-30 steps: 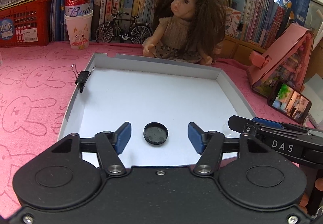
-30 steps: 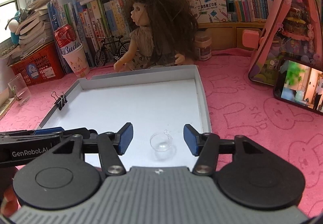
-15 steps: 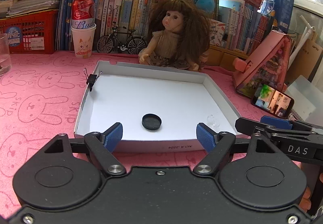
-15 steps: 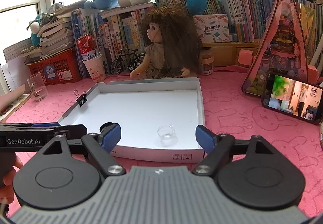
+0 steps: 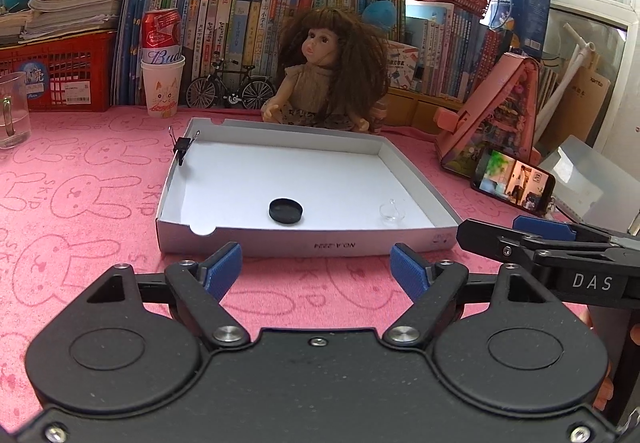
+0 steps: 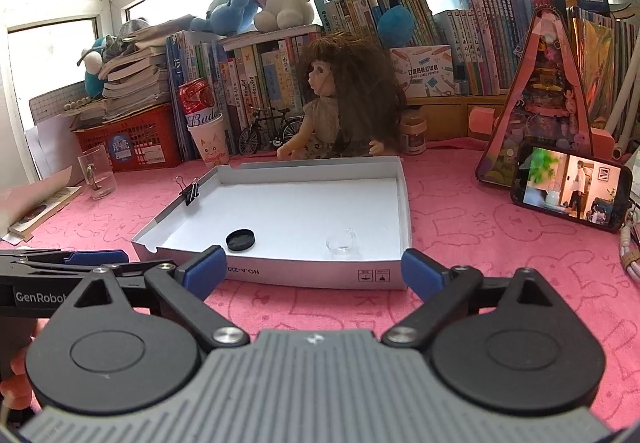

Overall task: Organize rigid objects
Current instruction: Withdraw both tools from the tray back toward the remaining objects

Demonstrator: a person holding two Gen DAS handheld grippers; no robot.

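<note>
My left tongs (image 5: 316,269) and right tongs (image 6: 314,269) stand apart, empty. The cap (image 5: 285,210) is light, stiff: grip its rim. The glass piece (image 6: 341,242) looks slippery, fragile.

Legible markings — "Bud" on red can (image 5: 161,37); "DAS" on right gripper (image 5: 560,243); "GenRobot" on left gripper (image 6: 96,263); "SKIP" on pink mat (image 6: 500,227).

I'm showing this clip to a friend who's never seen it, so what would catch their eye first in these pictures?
Probably the curly-haired doll sitting just behind the shallow white box on the pink bunny-print mat. Inside the box, a black round cap lies near the front edge with a small clear glass piece to its right, and a binder clip grips the left wall. Both tools, left and right, hover open in front of the box.
</note>
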